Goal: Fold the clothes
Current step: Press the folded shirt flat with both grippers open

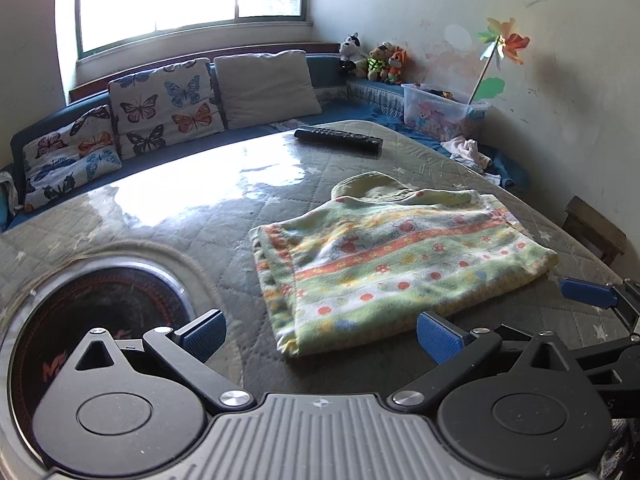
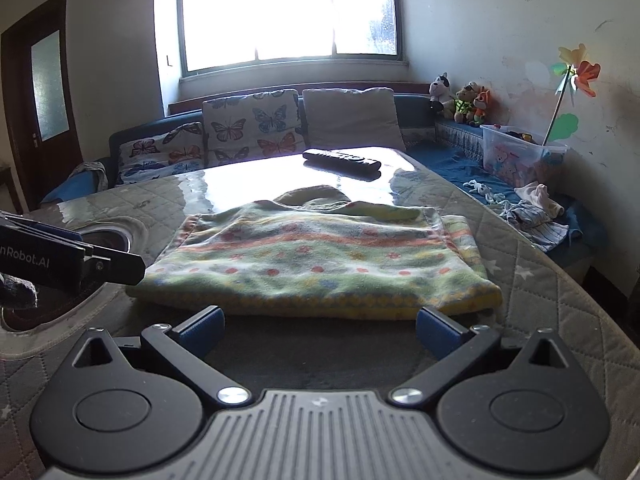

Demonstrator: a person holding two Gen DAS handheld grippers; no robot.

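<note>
garment (image 1: 384, 256): folded, centre frame on quilted counter (image 1: 168, 216) | left hand-held gripper (image 1: 320, 334) and right hand-held gripper (image 2: 318, 328): both spread, empty, low at near hem | next fold likely: pinch both near corners evenly, lift together, align edges.

Both views are taken low over the quilted table (image 1: 168, 216), looking forward along widely parted fingers toward the window (image 2: 288, 12) and sofa cushions (image 2: 256, 124). The left wrist view is set nearer the table's left, angled rightward across the folded garment (image 1: 400, 256). The right wrist view faces the garment squarely. Shared are the garment, the remote (image 2: 342, 160) and the toy corner (image 1: 376, 60).
</note>
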